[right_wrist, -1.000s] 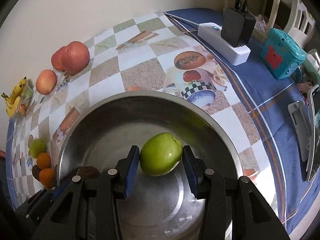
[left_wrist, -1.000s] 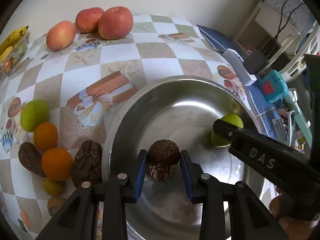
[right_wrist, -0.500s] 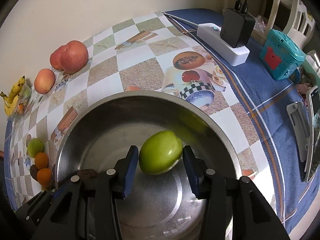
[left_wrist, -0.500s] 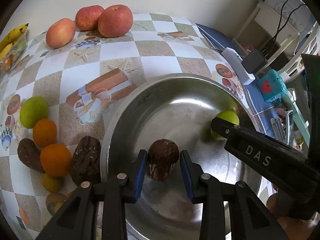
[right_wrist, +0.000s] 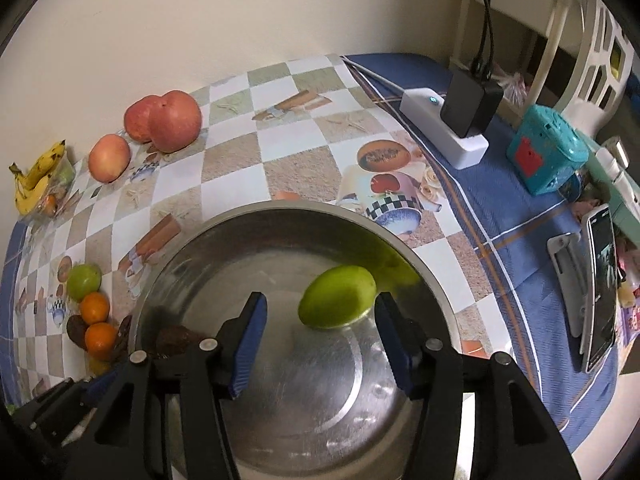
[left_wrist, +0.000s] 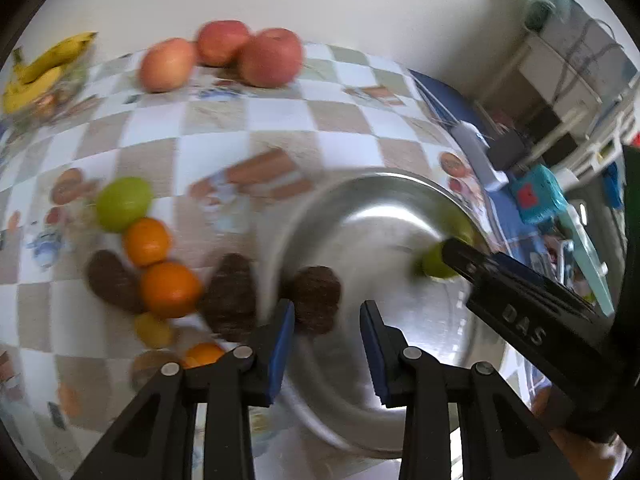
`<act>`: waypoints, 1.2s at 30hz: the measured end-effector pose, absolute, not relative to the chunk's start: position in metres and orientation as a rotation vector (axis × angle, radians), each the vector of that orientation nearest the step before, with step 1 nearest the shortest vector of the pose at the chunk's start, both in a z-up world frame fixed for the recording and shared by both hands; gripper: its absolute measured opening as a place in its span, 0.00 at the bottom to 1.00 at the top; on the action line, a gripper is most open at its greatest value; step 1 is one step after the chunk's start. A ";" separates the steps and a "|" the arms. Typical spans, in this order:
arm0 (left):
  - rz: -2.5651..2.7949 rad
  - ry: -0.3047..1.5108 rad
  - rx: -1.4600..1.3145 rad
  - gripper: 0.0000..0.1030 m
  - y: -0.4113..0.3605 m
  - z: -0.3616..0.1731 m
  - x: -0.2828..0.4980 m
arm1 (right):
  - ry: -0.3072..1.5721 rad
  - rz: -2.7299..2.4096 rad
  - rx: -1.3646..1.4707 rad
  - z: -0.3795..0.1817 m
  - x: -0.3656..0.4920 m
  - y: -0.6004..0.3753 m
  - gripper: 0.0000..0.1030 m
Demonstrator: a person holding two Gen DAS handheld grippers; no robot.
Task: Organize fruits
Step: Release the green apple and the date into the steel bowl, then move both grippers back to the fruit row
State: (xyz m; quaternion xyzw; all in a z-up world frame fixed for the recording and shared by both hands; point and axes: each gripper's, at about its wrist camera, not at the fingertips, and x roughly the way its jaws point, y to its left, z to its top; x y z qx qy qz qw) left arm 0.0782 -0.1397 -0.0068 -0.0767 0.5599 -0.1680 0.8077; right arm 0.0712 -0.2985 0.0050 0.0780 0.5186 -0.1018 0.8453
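The steel bowl now holds both fruits: half a second ago each gripper clenched one, now both are released. The right gripper stands wide beside the green fruit; the left gripper has let the brown fruit rest near the bowl's left wall. Room stays above for lifting out.

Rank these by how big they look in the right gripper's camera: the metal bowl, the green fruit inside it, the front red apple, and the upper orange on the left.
1. metal bowl
2. green fruit, though it lies nearer the camera than the apple, so the gap is unsure
3. front red apple
4. upper orange
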 end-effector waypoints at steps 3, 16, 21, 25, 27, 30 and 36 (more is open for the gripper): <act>-0.310 1.190 -0.207 0.44 -0.117 -0.004 0.079 | 1.088 -0.180 0.152 0.008 0.069 -0.288 0.56; 0.050 1.171 -0.278 1.00 0.001 -0.004 0.066 | 1.132 -0.024 0.096 -0.008 0.068 -0.232 0.82; 0.102 1.127 -0.302 1.00 0.032 -0.001 0.055 | 1.111 0.098 0.096 -0.008 0.066 -0.202 0.83; 0.126 1.098 -0.343 1.00 0.048 -0.002 0.055 | 1.116 0.181 0.101 -0.010 0.065 -0.180 0.98; 0.118 1.079 -0.369 1.00 0.051 -0.002 0.056 | 1.122 0.212 0.098 -0.011 0.065 -0.171 0.98; 0.091 1.069 -0.381 1.00 0.048 0.000 0.058 | 1.121 0.249 0.056 -0.010 0.064 -0.156 0.98; 0.060 1.129 -0.397 1.00 0.039 -0.002 0.060 | 1.137 0.235 0.037 -0.008 0.063 -0.153 0.90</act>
